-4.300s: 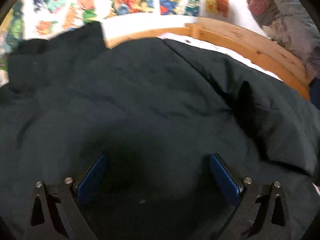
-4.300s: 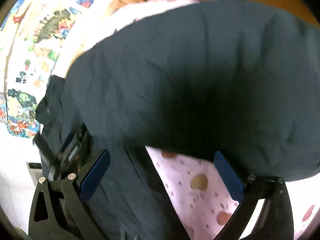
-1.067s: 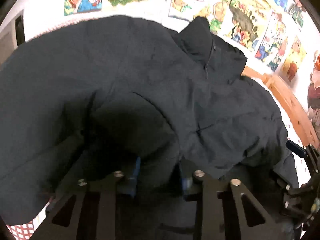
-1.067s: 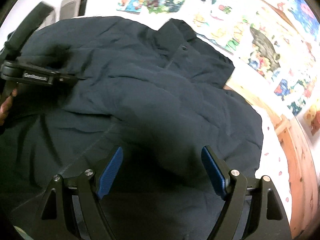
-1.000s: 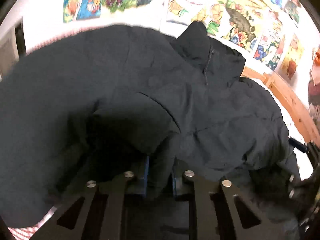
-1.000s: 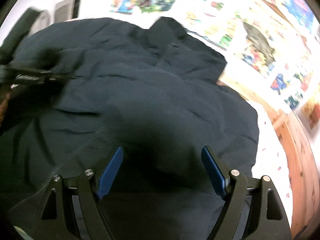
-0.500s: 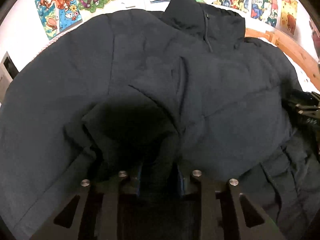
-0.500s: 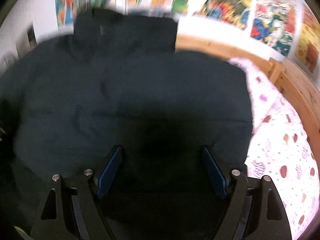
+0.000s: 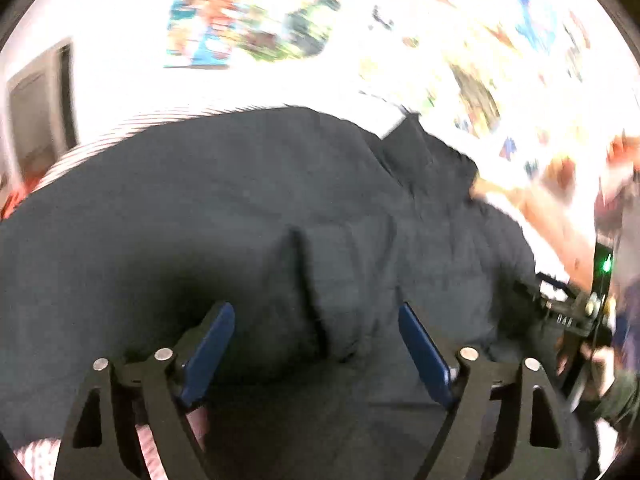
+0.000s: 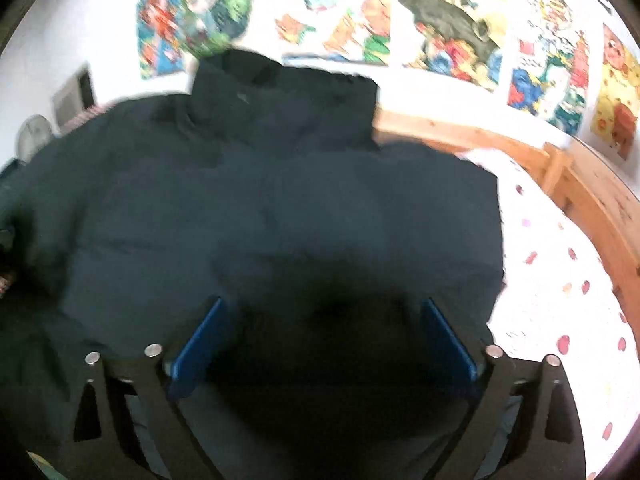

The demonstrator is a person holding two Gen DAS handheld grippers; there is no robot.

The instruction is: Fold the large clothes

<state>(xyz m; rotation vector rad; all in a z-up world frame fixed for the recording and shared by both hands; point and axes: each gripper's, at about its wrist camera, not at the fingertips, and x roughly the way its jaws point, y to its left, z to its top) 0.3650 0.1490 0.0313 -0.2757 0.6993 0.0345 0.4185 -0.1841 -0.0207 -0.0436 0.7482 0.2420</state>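
A large dark navy padded jacket [image 10: 280, 208] lies spread on the bed, its high collar [image 10: 284, 92] toward the poster wall. It fills the left wrist view too [image 9: 260, 216], with a fold ridge in the middle. My left gripper [image 9: 316, 312] is open and empty just above the jacket's lower part. My right gripper [image 10: 324, 308] is open and empty over the jacket's lower middle. The right gripper also shows at the right edge of the left wrist view [image 9: 568, 312], held by a hand.
A white bedsheet with pink and red dots [image 10: 560, 288] lies right of the jacket. A wooden bed frame [image 10: 580, 184] runs along the right. Cartoon posters [image 10: 440, 20] cover the wall behind. A striped cloth [image 9: 120, 132] lies at the jacket's far left edge.
My left gripper has let go of the jacket fold it was shut on and now stands open. The fold lies flat on the jacket. My right gripper stayed open above the jacket.
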